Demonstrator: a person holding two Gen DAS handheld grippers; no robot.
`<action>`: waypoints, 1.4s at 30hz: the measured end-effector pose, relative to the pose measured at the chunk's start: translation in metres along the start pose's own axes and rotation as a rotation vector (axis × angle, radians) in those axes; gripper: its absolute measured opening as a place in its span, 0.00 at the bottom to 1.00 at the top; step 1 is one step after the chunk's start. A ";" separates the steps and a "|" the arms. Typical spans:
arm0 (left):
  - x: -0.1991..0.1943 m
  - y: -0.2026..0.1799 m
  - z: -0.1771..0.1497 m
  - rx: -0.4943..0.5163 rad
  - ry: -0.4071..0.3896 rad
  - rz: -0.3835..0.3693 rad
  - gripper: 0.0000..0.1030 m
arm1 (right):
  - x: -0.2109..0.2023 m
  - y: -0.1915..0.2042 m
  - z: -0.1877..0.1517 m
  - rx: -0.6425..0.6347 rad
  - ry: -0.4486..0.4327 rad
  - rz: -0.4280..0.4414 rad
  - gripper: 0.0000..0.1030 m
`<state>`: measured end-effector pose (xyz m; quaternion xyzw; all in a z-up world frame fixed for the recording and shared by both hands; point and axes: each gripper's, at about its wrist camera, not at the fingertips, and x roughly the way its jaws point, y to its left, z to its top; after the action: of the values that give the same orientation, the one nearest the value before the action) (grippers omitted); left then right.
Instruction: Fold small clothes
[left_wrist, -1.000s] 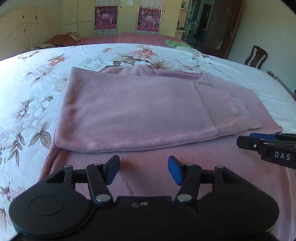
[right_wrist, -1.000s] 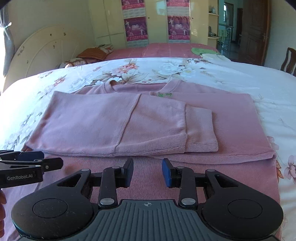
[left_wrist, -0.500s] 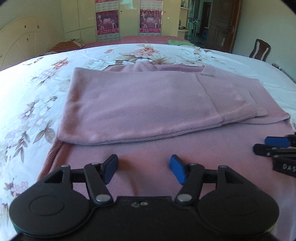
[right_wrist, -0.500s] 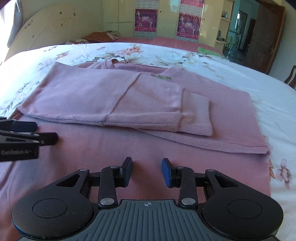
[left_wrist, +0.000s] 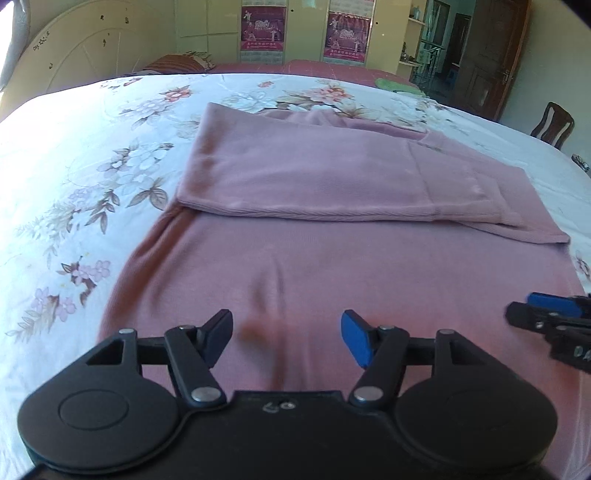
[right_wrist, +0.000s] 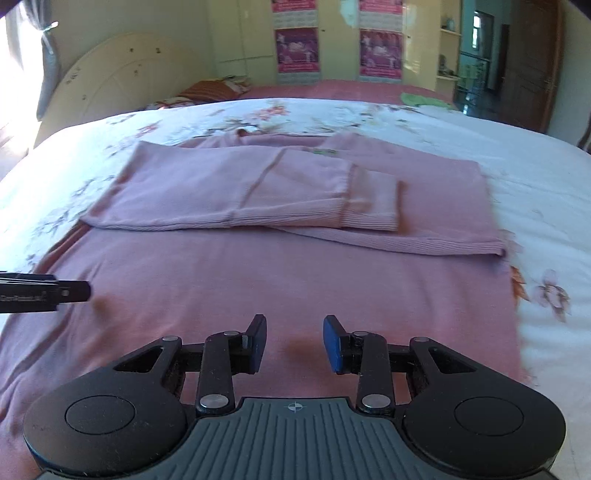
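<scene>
Nearest, the left gripper hangs over the plain lower part of a pink sweater, w/ its 2 blue pads spread wide & only cloth showing in the gap, nothing pinched. The right gripper sits beside it over the same bottom stretch, pads set closer together but still apart, also holding nothing; its tips show at the right edge of the left wrist view, and the left one's tip shows at the left edge of the right wrist view.

Sweater lies flat on a bed w/ a white flowered sheet, hem end toward the grippers, neck end away. Both sleeves are folded across the chest, 1 overlapping the other, cuffs toward the right side. A small green tag shows near the collar.

Further back: a cream headboard, a striped pillow, 2 pink posters on cupboard doors, a dark wooden door & a chair at far right.
</scene>
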<state>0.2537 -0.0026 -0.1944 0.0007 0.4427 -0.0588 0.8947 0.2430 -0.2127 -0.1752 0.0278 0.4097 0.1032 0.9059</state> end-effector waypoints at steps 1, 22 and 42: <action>-0.002 -0.007 -0.004 0.006 0.001 -0.003 0.62 | 0.001 0.008 -0.001 -0.014 0.004 0.017 0.33; -0.026 0.026 -0.055 0.127 -0.017 -0.007 0.74 | -0.049 0.010 -0.088 0.011 0.063 -0.270 0.33; -0.070 0.063 -0.113 0.156 -0.006 -0.053 0.77 | -0.088 0.031 -0.132 0.008 0.068 -0.365 0.61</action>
<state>0.1285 0.0737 -0.2109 0.0584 0.4341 -0.1169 0.8913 0.0825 -0.2054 -0.1938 -0.0468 0.4389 -0.0638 0.8951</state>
